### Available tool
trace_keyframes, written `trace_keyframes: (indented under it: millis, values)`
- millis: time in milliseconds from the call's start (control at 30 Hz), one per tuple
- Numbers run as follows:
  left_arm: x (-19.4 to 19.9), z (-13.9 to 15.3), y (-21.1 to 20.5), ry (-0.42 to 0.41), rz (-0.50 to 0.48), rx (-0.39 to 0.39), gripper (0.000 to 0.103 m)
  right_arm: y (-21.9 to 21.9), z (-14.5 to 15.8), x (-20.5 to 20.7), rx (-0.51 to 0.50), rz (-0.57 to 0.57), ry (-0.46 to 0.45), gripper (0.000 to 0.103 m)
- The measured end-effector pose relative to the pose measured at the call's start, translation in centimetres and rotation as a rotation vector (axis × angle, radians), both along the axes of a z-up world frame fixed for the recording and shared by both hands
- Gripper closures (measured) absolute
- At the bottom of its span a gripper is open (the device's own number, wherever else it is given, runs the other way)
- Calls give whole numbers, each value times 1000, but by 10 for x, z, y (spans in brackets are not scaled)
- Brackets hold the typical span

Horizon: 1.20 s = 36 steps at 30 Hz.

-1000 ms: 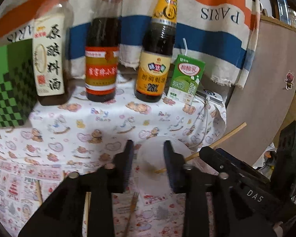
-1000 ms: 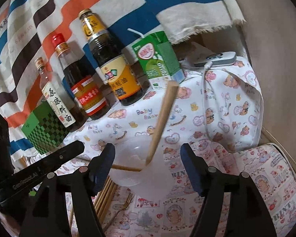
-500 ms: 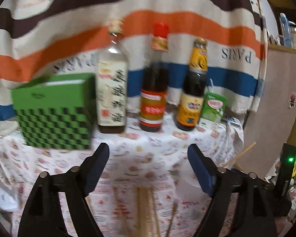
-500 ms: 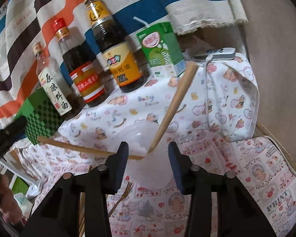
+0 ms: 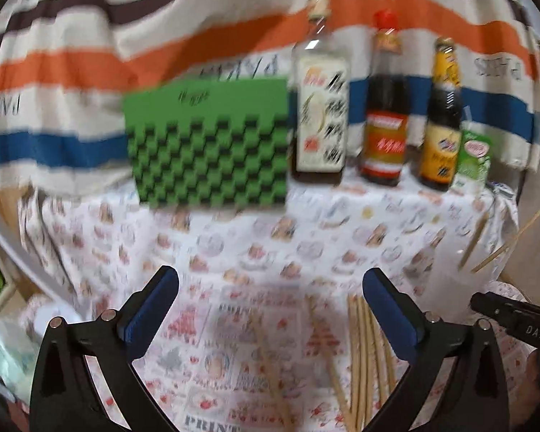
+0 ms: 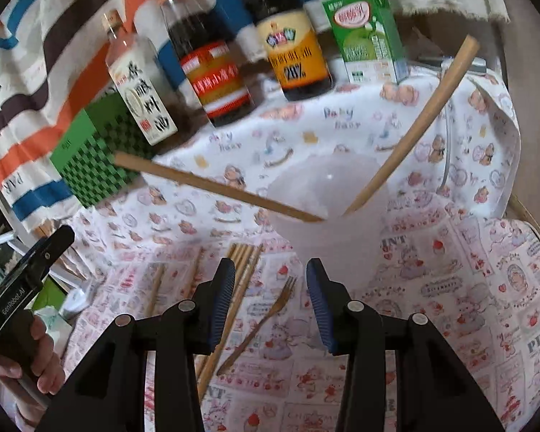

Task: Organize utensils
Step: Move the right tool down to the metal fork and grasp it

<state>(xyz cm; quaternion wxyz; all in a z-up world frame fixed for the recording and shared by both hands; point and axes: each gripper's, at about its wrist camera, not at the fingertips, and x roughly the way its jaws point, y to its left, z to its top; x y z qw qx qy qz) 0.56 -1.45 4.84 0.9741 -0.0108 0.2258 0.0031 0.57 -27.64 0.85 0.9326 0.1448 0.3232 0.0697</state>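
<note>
- Left gripper [image 5: 270, 309]: jaws have just been opening, now wide, nothing between them; its view has swung from the cup to the green box [image 5: 208, 144].
- Right gripper [image 6: 270, 302]: narrower than a second ago, gripping nothing, just short of the translucent cup [image 6: 327, 208].
- Two chopsticks [image 6: 212, 187] lean in the cup; loose chopsticks [image 6: 241, 270] and fork [image 6: 262, 324] lie on the cloth beside it.
- Open cloth [image 6: 450, 288] right of the cup, up to the table edge.

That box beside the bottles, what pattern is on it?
The box is bright green with a black checkerboard pattern on its front, clearest in the left wrist view.
</note>
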Motion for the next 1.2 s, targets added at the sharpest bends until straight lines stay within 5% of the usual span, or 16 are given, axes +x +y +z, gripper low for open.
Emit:
trace_keyframes:
  millis: [100,233,467,667,833,900,1200]
  values:
    - [12,-19,10,101,17,-47,2,0,-5,2,-32,-34,-1,58]
    - [23,-41,13,210,53,-12,7,-7,-8,6,-16,-50,15,58]
    - [40,-76,5,375,-12,-30,52,-3,-6,4,-50,-55,-6,58]
    - [50,-90,-8,422,23,82,60,4,-4,1,-135,-73,-49,58]
    - [64,-95,-6,464,6,30,64,0,-4,3,-134,-84,-46,58]
    - [73,-102,-6,492,19,33,79,-1,-5,4,-134,-86,-42,58]
    - [76,-107,-8,510,8,29,95,10,-14,9,-85,12,39,62]
